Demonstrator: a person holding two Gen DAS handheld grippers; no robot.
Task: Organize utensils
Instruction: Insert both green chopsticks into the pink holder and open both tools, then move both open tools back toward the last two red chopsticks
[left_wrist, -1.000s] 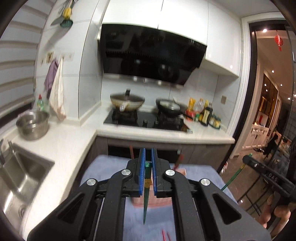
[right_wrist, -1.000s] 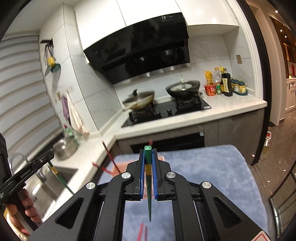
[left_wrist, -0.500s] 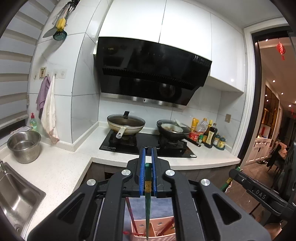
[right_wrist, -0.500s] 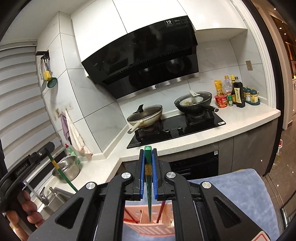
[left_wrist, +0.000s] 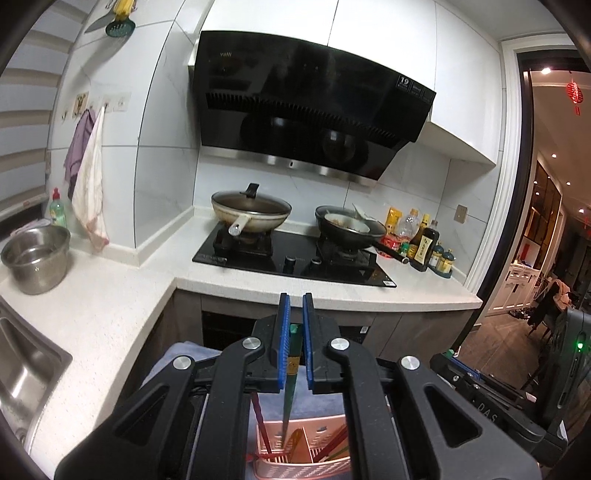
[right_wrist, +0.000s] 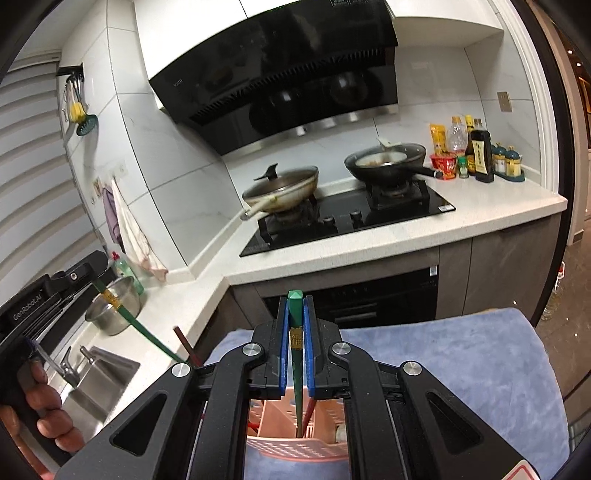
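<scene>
Your left gripper (left_wrist: 293, 332) and right gripper (right_wrist: 295, 332) each clamp a green chopstick (right_wrist: 296, 354), tips inside the pink basket (right_wrist: 295, 448) on the blue towel (right_wrist: 461, 365), near the white counter (left_wrist: 110, 306) and stove (left_wrist: 295, 258).

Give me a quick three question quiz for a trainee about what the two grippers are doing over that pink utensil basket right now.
1. True or false: the left gripper holds a green chopstick.
2. The right gripper holds its green chopstick over: A the sink, B the pink basket, C the stove.
3. What colour are the sticks already in the basket?

Key: 1 true. 2 B. 3 red.
</scene>
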